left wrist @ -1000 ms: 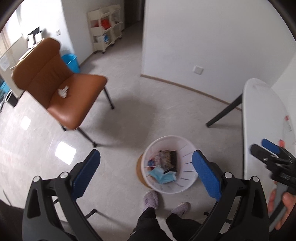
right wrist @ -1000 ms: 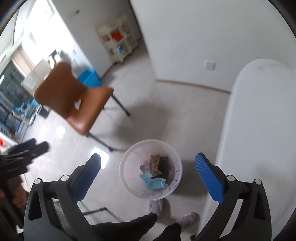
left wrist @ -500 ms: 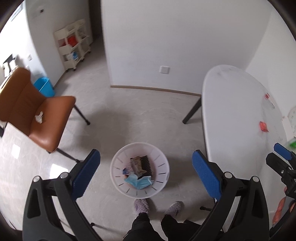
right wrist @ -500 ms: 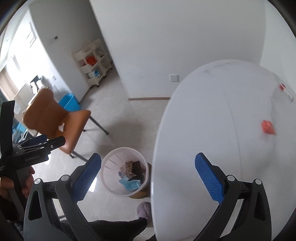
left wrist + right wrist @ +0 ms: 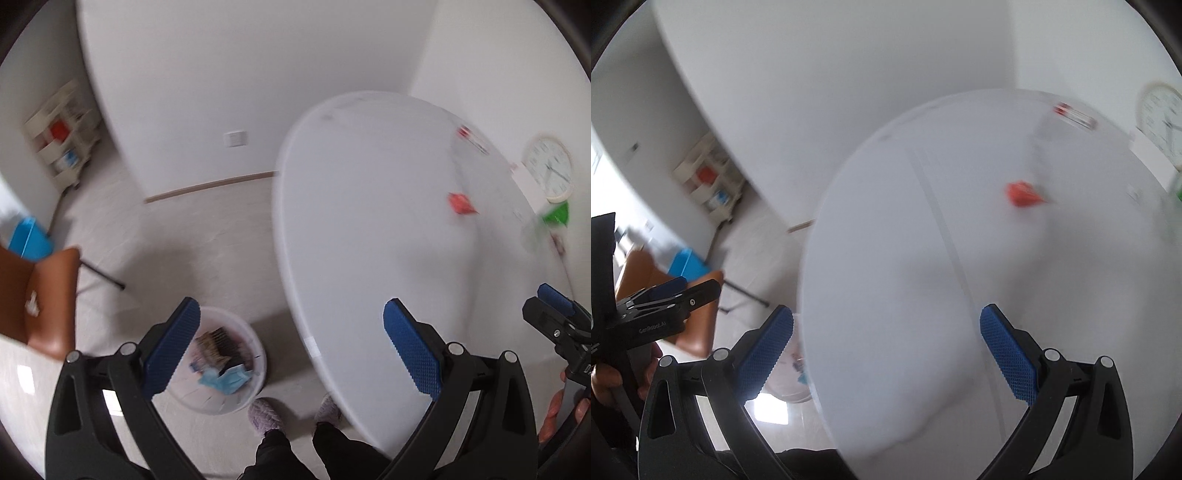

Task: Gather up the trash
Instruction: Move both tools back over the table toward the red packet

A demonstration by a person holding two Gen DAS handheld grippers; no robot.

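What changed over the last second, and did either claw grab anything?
Both views swung right, from the chair and bin toward the white table and the red scrap. Nothing grabbed: left claw and right claw stay open, empty.

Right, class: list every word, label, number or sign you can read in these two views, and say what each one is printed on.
"GenRobot.AI" (partly blurred): on the body of the left hand-held gripper, seen from the right wrist view.
Clock face numerals: too small and blurred to read.
Red-ended item at the table's far edge: any print is too blurred to read.
Red wrapper: no readable text.
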